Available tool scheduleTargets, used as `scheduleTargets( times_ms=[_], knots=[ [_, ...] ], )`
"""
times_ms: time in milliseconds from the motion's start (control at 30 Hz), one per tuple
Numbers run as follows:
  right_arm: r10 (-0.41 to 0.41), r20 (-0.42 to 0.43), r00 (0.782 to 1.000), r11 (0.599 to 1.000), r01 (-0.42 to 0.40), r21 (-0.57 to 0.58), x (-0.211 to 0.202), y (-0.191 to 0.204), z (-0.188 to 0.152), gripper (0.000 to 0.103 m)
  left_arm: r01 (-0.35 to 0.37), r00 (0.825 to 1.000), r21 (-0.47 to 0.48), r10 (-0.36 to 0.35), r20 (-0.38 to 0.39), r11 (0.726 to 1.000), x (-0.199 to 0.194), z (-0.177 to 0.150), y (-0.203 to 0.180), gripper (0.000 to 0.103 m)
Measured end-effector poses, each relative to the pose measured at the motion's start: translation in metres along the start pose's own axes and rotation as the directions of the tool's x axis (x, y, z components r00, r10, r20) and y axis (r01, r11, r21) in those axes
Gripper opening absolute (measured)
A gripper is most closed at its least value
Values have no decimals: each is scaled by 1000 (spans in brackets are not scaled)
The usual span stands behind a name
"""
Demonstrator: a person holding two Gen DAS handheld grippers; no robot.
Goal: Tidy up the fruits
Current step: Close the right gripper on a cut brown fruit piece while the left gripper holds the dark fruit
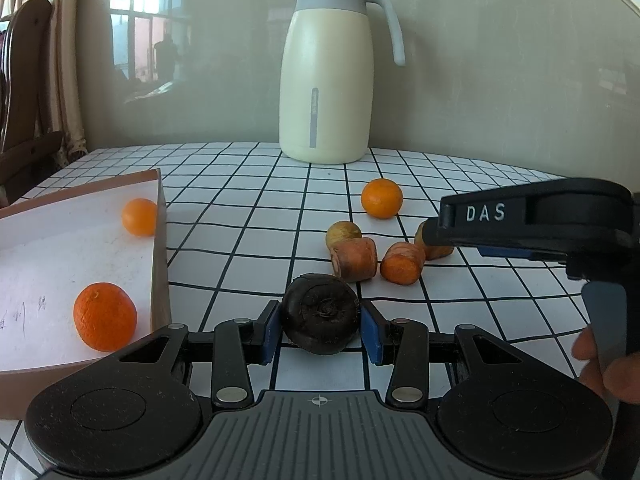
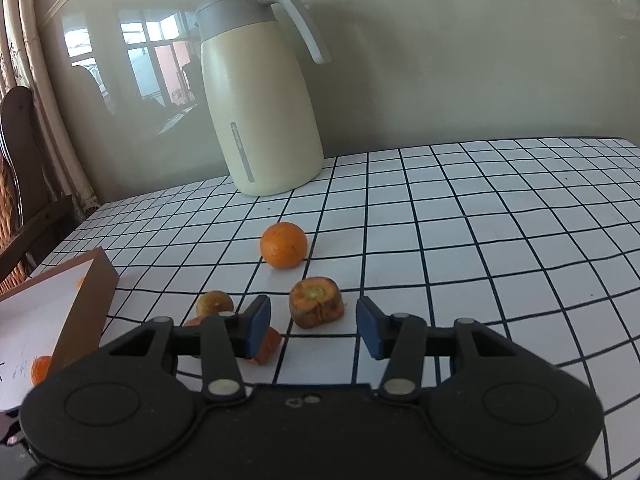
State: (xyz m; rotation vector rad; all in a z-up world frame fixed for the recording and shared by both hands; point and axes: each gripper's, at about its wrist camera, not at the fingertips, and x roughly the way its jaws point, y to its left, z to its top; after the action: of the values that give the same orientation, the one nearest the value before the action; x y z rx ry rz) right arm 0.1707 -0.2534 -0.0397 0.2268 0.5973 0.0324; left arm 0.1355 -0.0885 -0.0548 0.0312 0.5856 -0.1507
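Clamped in left gripper (image 1: 320,326): dark round fruit (image 1: 320,312), bound for brown tray (image 1: 160,240) at worktop's left edge; right gripper (image 2: 313,320) spread short of orange carrot chunk (image 2: 317,302).

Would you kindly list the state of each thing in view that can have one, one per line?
Left gripper: shut on the dark round fruit.
Right gripper: open, a carrot chunk just beyond its tips, untouched.
Box: open-topped, two oranges inside.
Loose orange: on the table, outside the box.
Jug: upright, lid closed.
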Motion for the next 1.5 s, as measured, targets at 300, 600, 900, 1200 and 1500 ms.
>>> scheduleTargets(
  times_ms=[300, 600, 900, 1200, 1500],
  knots=[
    [-2, -14, 1000, 1000, 2, -12, 12, 4, 5, 41, -4, 1000, -3, 4, -2, 1000, 2, 0, 4, 43],
    [-9, -26, 1000, 1000, 8, -26, 22, 7, 7, 35, -3, 1000, 4, 3, -1, 1000, 1, -1, 4, 43],
    [-18, -45, 999, 999, 17, -35, 28, 7, 5, 26, -2, 1000, 8, 2, -2, 1000, 1, -1, 5, 43],
    [-14, -37, 999, 999, 12, -41, 26, 7, 3, 25, -5, 1000, 16, 5, -2, 1000, 1, -1, 5, 44],
    [-4, -14, 1000, 999, 3, -50, 7, 3, 1, 25, -11, 1000, 38, 11, 1, 999, 1, -1, 3, 44]
  ],
)
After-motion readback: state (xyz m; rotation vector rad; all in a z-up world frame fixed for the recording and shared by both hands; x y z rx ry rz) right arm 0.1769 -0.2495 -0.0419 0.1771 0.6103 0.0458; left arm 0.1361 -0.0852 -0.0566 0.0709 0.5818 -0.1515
